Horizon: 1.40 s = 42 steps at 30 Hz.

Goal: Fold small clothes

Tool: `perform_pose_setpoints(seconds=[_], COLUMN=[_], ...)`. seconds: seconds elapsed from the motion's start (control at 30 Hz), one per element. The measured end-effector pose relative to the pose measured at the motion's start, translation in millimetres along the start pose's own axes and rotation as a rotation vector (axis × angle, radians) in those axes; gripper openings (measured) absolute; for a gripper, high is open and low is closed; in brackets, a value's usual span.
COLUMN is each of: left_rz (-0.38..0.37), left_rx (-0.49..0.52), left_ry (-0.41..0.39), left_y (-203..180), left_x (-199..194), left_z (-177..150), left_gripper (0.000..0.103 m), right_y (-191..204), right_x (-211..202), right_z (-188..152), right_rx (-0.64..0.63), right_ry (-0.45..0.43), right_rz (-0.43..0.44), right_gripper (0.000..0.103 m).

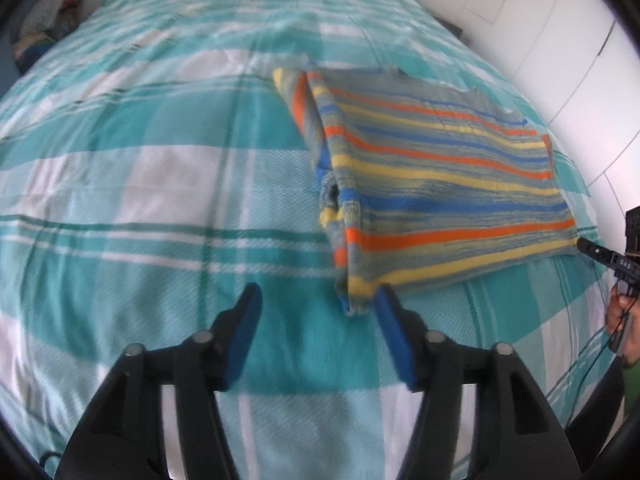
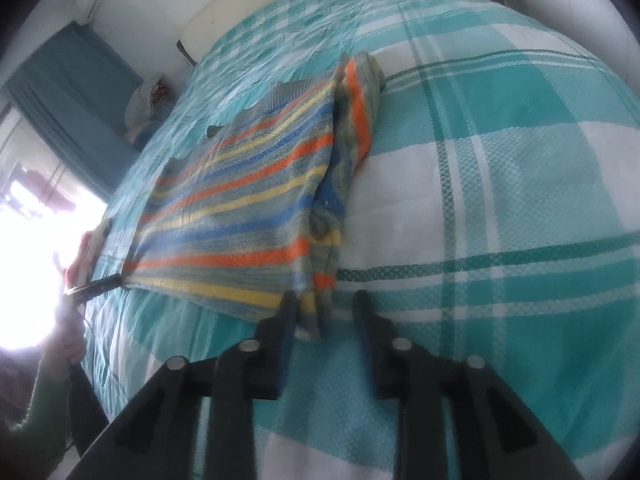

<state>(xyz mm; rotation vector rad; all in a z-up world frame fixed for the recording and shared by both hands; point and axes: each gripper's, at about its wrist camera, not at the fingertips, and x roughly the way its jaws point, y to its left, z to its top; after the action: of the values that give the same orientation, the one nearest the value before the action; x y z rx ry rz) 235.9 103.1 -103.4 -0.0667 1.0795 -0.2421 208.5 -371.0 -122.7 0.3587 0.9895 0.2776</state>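
A small knitted garment (image 1: 440, 184) with orange, yellow, blue and grey stripes lies folded flat on the bed, one sleeve tucked along its side. My left gripper (image 1: 318, 294) stands open, blue pads wide apart. The garment's near corner lies just inside the right pad (image 1: 390, 320), and nothing is pinched. In the right wrist view the same garment (image 2: 240, 200) stretches away. My right gripper (image 2: 326, 300) is open around its other near corner, with a gap beside the right finger. Each gripper shows at the far corner in the other's view: the right gripper (image 1: 588, 248) and the left gripper (image 2: 108, 282).
The bed cover (image 1: 160, 200) is teal and white check. White wardrobe doors (image 1: 560, 40) line the bed's right side. A pile of clothes (image 2: 148, 100) sits at the far end beside a teal curtain (image 2: 72, 92). Window glare whitens the left. A hand and green sleeve (image 2: 44, 408) hold the left gripper.
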Motion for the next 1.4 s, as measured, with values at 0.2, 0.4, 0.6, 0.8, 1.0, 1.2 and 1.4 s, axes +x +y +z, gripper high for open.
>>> perform_pose_setpoints(seconds=[0.2, 0.4, 0.6, 0.8, 1.0, 1.2, 1.4], left_rz=[0.043, 0.023, 0.12, 0.137, 0.131, 0.131, 0.132], left_rx=[-0.064, -0.109, 0.026, 0.063, 0.041, 0.024, 0.024], left_ry=[-0.207, -0.338, -0.336, -0.248, -0.211, -0.197, -0.194], left_y=[-11, -43, -74, -81, -78, -76, -77], left_x=[-49, -59, -25, 5, 15, 21, 21], left_z=[-24, -32, -52, -62, -62, -62, -62], left_gripper=[0.087, 0.095, 0.095, 0.095, 0.098, 0.1, 0.101], right_y=[8, 5, -1, -4, 1, -1, -1], right_x=[-43, -52, -42, -33, -26, -26, -27], right_z=[-26, -57, -60, -64, -66, -67, -67], right_rx=[-0.033, -0.049, -0.054, -0.06, -0.093, -0.086, -0.087], right_ry=[-0.152, -0.276, -0.255, -0.241, -0.231, -0.232, -0.231], right_rz=[-0.104, -0.2, -0.234, -0.236, -0.259, -0.245, -0.246], right_gripper=[0.063, 0.068, 0.069, 0.075, 0.082, 0.082, 0.083])
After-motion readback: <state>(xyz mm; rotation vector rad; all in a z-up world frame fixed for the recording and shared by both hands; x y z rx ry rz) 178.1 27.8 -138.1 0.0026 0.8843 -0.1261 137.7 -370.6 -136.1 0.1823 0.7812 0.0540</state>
